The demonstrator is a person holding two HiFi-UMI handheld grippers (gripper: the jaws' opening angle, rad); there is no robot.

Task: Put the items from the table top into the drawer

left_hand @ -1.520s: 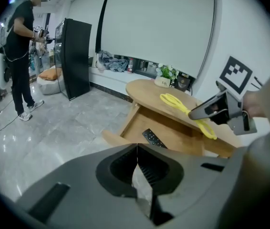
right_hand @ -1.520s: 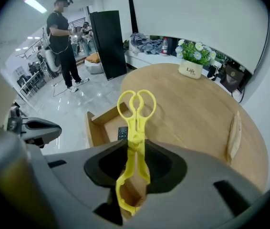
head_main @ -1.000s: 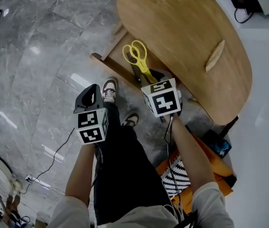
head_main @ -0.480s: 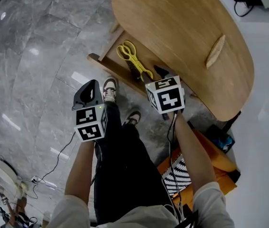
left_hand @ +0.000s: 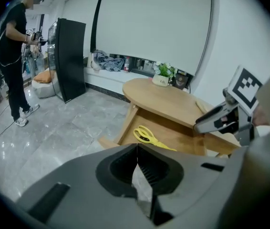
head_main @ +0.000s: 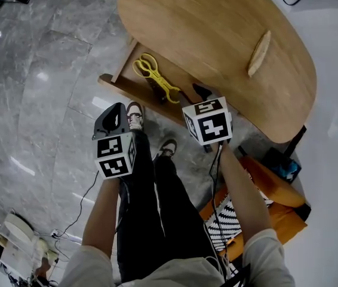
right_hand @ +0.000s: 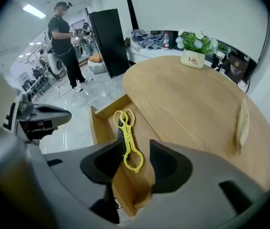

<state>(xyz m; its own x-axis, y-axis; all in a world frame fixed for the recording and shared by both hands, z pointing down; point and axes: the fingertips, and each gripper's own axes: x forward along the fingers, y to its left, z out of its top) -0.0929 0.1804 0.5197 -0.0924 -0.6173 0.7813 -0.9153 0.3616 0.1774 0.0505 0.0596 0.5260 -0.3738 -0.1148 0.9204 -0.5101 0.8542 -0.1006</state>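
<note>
- Left gripper [head_main: 115, 115] hangs at the left of the head view, over the grey floor and just short of the open drawer [head_main: 133, 92]. Its jaws are pressed together with nothing between them.
- Right gripper [head_main: 200, 92] hovers at centre frame over the drawer's near end. Its jaws have just been opening, and they stand moderately apart and empty.
- Seen through that gap, the yellow scissor tongs [head_main: 154, 79] lie flat on the drawer bottom, touching neither pad.
- A dark object [head_main: 153, 88] lies in the drawer right beside the tongs, partly under them.
- On the oval wooden table [head_main: 217, 28], towards the upper right, a pale elongated object [head_main: 258, 52] sits alone.
</note>
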